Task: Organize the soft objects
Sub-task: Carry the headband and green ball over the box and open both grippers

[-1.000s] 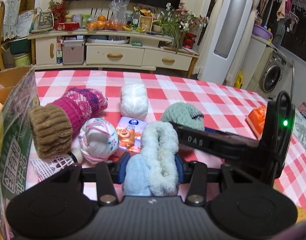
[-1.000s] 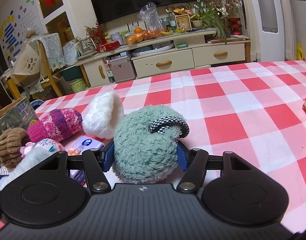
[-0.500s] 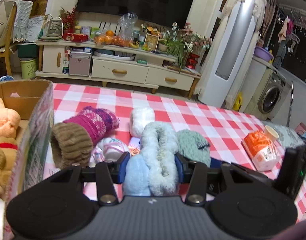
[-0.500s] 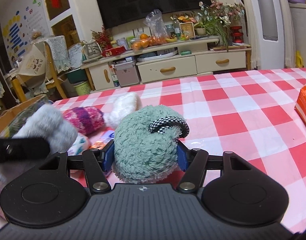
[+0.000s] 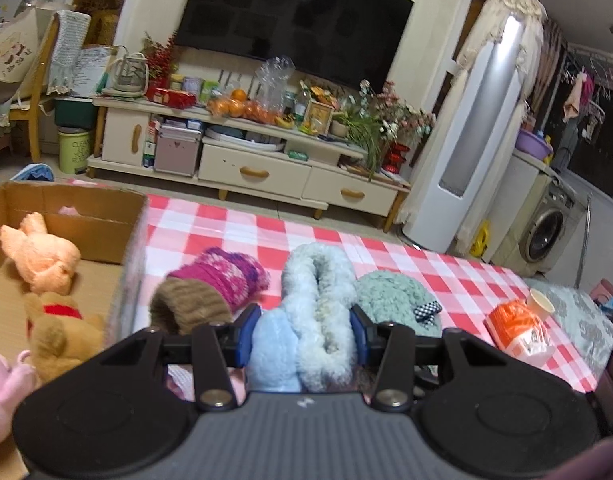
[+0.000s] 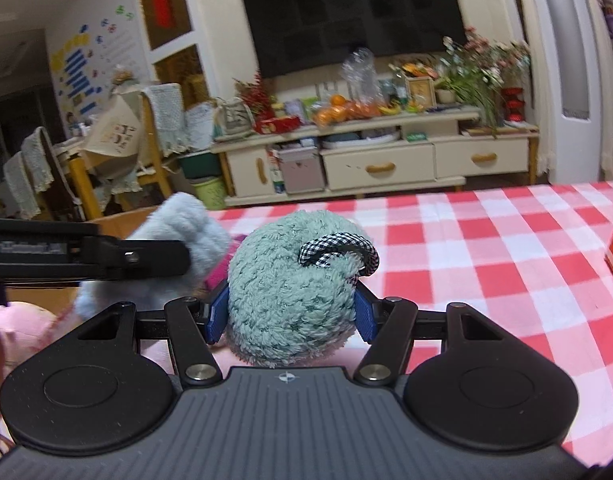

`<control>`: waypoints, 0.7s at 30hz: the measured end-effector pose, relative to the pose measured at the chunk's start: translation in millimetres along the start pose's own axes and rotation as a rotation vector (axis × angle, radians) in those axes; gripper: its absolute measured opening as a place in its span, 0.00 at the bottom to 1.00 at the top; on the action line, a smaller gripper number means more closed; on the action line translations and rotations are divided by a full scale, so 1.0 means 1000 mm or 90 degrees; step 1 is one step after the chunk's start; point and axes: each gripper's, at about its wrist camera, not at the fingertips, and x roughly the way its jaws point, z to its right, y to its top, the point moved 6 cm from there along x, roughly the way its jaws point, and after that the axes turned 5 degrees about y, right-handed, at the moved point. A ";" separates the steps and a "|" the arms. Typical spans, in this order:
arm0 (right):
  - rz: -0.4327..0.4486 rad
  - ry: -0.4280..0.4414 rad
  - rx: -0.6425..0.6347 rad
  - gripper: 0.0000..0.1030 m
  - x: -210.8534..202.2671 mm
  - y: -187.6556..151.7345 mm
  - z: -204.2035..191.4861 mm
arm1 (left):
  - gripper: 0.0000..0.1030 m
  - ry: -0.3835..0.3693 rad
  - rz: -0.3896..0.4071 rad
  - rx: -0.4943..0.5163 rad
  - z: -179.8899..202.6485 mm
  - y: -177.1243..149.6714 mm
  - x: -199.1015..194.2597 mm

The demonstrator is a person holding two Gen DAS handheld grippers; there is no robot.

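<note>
Both grippers have risen since a second ago, each carrying its load up off the checked cloth (image 5: 210,220), and the open box (image 5: 86,200) with its plush toys has come into the left wrist view. The left gripper (image 5: 302,334) is clamped on a pale blue slipper (image 5: 314,320), its blue pads pressed into the fleece on either side; the slipper stands up between them with its furry collar toward the camera. The right gripper (image 6: 290,314) is closed on a green slipper (image 6: 290,284), a round fuzzy one with a black-and-white checked bow (image 6: 338,250) on top, squeezed between the pads. In the right wrist view the left gripper and its blue slipper show to the left, blurred, just beside the green one. In the left wrist view the green slipper sits just right of the blue one. Behind the blue slipper a pink knitted slipper (image 5: 222,276) with a brown cuff lies on the cloth, close to the box wall. An orange pack (image 5: 520,332) and a paper cup (image 5: 540,304) lie well apart to the right. Inside the box are a peach plush (image 5: 38,252), a brown bear (image 5: 58,332) and a pink plush (image 5: 6,392).
</note>
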 end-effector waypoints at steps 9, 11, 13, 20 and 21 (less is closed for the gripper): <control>0.017 0.052 -0.058 0.74 -0.004 0.021 -0.062 | 0.44 0.039 0.051 -0.046 -0.041 0.023 -0.023; 0.021 0.063 -0.075 0.74 -0.004 0.026 -0.076 | 0.44 0.055 0.061 -0.059 -0.053 0.027 -0.028; 0.022 0.075 -0.091 0.74 -0.001 0.030 -0.089 | 0.44 0.069 0.068 -0.072 -0.065 0.030 -0.031; 0.020 0.117 -0.133 0.74 0.020 0.043 -0.133 | 0.44 0.134 0.088 -0.117 -0.110 0.038 -0.039; 0.020 0.123 -0.136 0.74 0.024 0.046 -0.137 | 0.44 0.142 0.088 -0.123 -0.115 0.039 -0.039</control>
